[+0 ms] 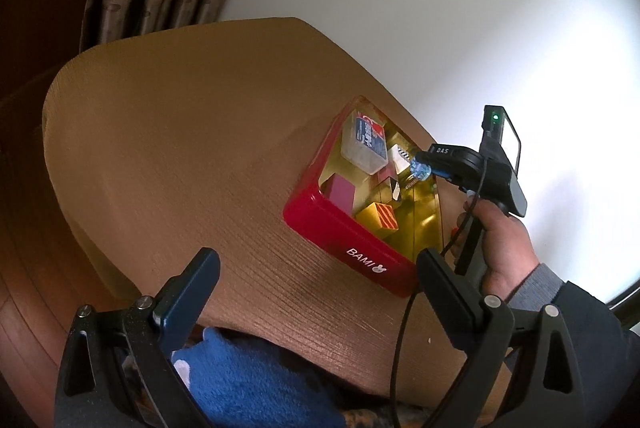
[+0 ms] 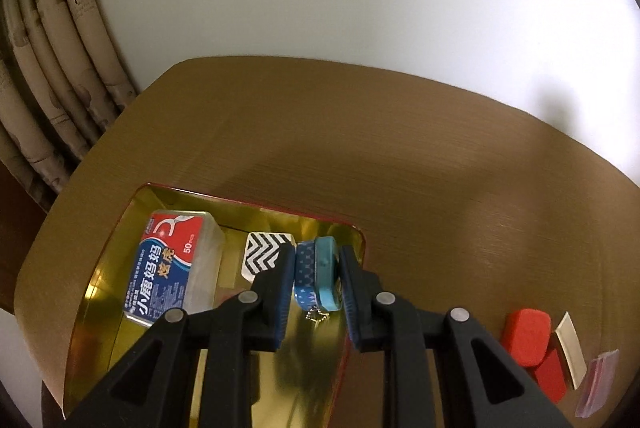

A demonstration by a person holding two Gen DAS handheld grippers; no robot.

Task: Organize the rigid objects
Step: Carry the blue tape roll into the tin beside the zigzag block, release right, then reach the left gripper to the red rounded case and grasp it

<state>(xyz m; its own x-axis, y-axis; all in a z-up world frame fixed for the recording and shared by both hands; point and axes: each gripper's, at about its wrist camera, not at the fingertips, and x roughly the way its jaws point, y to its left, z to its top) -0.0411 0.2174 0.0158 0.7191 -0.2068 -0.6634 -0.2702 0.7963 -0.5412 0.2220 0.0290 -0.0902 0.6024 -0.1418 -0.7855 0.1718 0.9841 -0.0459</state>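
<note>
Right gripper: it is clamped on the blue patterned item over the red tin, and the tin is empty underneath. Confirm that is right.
Not quite. The right gripper is clamped on the blue patterned item over the red tin, but the tin is not empty: the right wrist view shows a labelled box and a black-and-white zigzag block inside it.

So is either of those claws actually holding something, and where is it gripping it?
The right claw pinches a small blue case by its two flat faces, over the red tin. The left claw is open and holds nothing.
</note>
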